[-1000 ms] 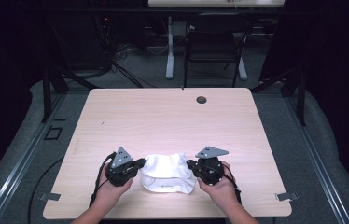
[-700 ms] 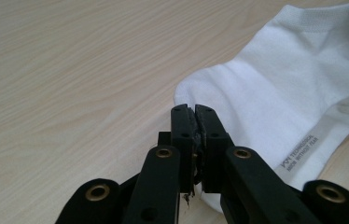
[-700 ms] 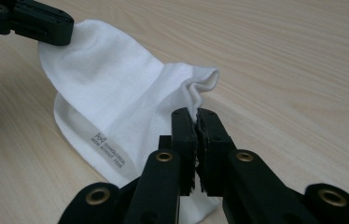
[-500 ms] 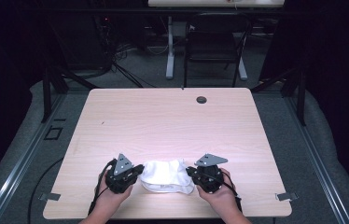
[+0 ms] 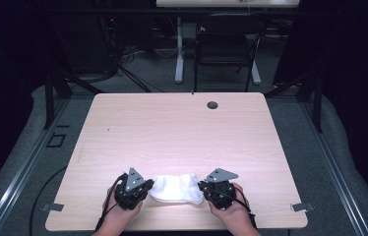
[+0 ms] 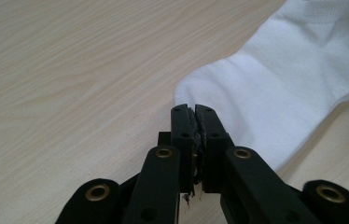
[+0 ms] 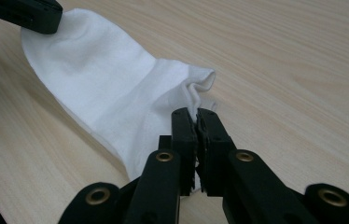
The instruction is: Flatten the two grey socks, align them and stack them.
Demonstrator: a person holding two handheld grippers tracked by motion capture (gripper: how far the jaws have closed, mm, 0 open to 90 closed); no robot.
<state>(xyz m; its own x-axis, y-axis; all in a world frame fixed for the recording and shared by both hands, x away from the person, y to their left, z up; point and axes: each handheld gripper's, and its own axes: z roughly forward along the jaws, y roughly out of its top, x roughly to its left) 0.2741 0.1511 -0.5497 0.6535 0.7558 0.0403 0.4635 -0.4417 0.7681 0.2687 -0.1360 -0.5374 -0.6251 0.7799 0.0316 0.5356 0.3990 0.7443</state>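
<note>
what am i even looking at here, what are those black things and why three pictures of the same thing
A person sits at a wooden table and holds a hand tool in each hand: a gripper with two black jaws. The wide picture comes from a fixed camera above the table. The two close pictures come from small cameras riding on each gripper, looking along its jaws.

On the table lies a white sock, near the person's edge. The left gripper is shut on one end of the sock, and the right gripper is shut on the other end, by the cuff. A small dark round hole sits near the table's far edge.
</note>
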